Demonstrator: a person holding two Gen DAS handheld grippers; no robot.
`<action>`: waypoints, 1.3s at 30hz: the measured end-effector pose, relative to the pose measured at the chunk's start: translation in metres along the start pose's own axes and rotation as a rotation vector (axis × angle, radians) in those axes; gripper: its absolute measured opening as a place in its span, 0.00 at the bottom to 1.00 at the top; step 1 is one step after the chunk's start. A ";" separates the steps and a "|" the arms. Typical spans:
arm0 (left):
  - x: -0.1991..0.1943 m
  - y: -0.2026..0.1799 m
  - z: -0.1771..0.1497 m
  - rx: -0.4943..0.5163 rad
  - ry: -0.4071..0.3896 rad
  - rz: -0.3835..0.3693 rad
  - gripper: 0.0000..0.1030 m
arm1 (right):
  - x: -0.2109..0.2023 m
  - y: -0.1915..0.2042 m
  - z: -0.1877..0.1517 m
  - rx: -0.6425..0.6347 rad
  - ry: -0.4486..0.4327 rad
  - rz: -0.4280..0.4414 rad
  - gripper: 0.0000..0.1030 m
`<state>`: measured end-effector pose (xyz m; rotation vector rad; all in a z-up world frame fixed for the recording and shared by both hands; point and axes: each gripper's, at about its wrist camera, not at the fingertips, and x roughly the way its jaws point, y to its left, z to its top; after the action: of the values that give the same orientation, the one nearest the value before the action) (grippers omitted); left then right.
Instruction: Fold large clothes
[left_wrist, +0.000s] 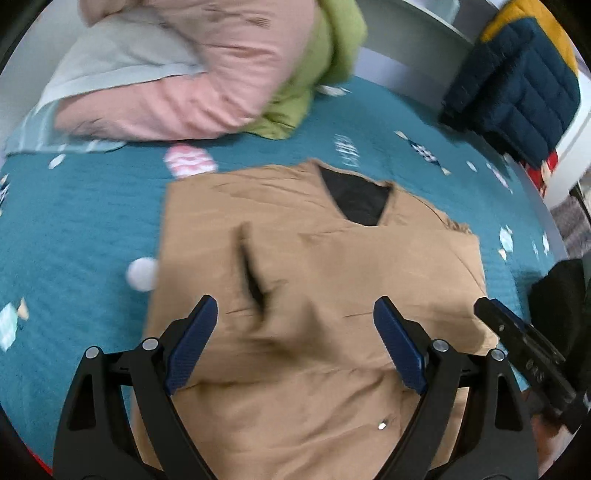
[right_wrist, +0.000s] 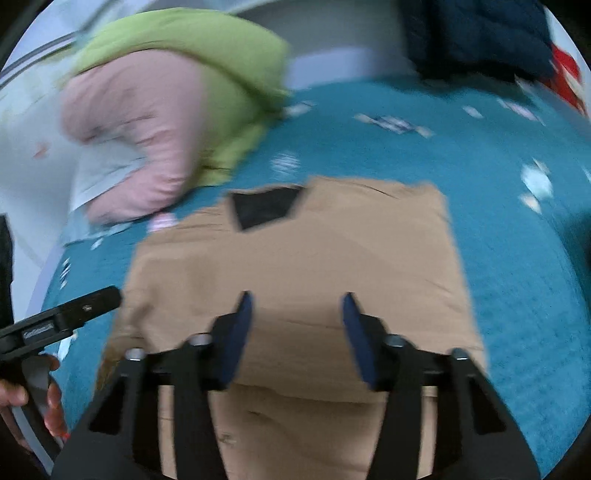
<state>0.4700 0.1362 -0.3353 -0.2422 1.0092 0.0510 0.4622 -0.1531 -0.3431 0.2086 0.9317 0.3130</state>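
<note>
i hold the left hand-held gripper (left_wrist: 295, 343) and right hand-held gripper (right_wrist: 297, 336) released, jaws spread and grasping nothing, above the tan coat (left_wrist: 314, 258), probably to pick the next fold line. the coat lies partly folded, collar away, on the teal bed cover (left_wrist: 74, 229). pink and green bedding (left_wrist: 207, 74) is piled beyond.

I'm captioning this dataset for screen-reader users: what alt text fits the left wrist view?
An open left gripper hovers over a partly folded tan garment with a dark neck lining, spread on a teal bedspread. Pink and green bedding is piled behind; the right gripper enters at right.
</note>
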 end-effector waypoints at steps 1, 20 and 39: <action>0.008 -0.010 0.002 0.019 0.007 -0.003 0.84 | 0.001 -0.011 0.001 0.027 0.014 -0.011 0.27; 0.040 0.040 0.039 -0.041 0.095 -0.041 0.85 | 0.012 -0.078 0.035 0.148 0.136 0.006 0.36; 0.149 0.130 0.104 -0.106 0.339 0.105 0.85 | 0.117 -0.136 0.126 0.206 0.325 -0.117 0.48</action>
<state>0.6164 0.2756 -0.4309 -0.3011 1.3580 0.1633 0.6529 -0.2443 -0.3999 0.2967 1.2941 0.1438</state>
